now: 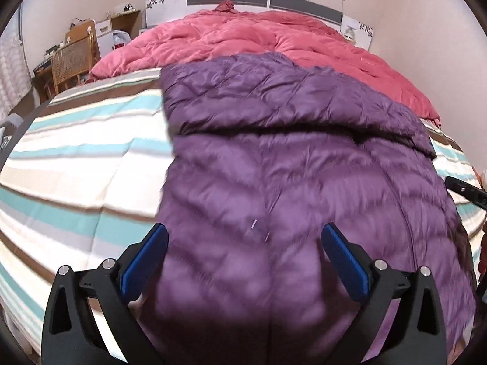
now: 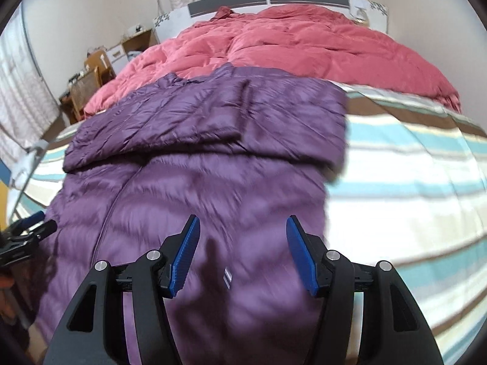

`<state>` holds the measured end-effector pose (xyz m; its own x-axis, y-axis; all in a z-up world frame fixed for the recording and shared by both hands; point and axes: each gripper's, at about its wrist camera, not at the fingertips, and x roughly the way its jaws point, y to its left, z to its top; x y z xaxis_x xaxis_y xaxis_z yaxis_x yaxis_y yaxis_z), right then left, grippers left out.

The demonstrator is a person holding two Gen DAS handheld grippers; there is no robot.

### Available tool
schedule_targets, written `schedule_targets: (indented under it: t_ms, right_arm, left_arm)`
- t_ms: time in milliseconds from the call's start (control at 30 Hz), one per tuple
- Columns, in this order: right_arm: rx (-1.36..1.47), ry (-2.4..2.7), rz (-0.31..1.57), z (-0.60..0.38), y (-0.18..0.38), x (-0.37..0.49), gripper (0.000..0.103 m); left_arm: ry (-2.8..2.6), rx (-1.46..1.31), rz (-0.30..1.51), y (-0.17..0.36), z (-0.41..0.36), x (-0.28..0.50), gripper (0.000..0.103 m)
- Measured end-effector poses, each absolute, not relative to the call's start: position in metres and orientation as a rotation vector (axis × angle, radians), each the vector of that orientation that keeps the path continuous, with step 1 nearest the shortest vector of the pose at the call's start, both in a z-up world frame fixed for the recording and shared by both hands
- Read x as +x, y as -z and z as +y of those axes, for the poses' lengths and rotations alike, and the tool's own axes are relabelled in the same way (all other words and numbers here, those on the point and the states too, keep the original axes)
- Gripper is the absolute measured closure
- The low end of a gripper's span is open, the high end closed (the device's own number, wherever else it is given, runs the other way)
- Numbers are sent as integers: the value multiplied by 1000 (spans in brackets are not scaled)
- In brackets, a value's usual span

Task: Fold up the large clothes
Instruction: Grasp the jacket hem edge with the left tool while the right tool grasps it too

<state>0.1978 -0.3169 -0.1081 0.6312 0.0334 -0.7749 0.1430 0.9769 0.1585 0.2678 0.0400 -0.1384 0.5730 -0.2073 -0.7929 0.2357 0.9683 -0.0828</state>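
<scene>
A purple quilted down jacket (image 1: pixel 304 176) lies flat on the striped bed sheet (image 1: pixel 79 170), its far part folded over the body with the fold edge across the middle. My left gripper (image 1: pixel 243 237) hovers over the jacket's near left part, jaws wide apart, nothing between the blue pads (image 1: pixel 146 261). In the right wrist view the same jacket (image 2: pixel 197 182) fills the centre; my right gripper (image 2: pixel 243 231) stands open above its near right part, holding nothing. The left gripper's tip (image 2: pixel 36 228) shows at the left edge, the right gripper's tip (image 1: pixel 465 190) at the other view's right edge.
A pink duvet (image 1: pixel 243 39) is bunched at the head of the bed below the headboard (image 1: pixel 261 0). A wicker chair (image 1: pixel 73 60) and a cluttered desk stand left of the bed. The wall runs close along the bed's right side.
</scene>
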Motion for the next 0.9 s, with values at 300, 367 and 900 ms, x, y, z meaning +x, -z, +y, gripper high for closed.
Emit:
schedule_targets:
  t_ms: [300, 367, 900]
  right_arm:
    - [348, 62, 939, -359, 120, 106, 44]
    - [367, 47, 949, -361, 124, 94, 44]
    - [533, -174, 943, -343, 148, 40, 53]
  left_arm:
    - [247, -131, 992, 155, 102, 232, 27]
    - [264, -149, 988, 159, 108, 225, 30]
    - [474, -126, 988, 157, 114, 177, 70]
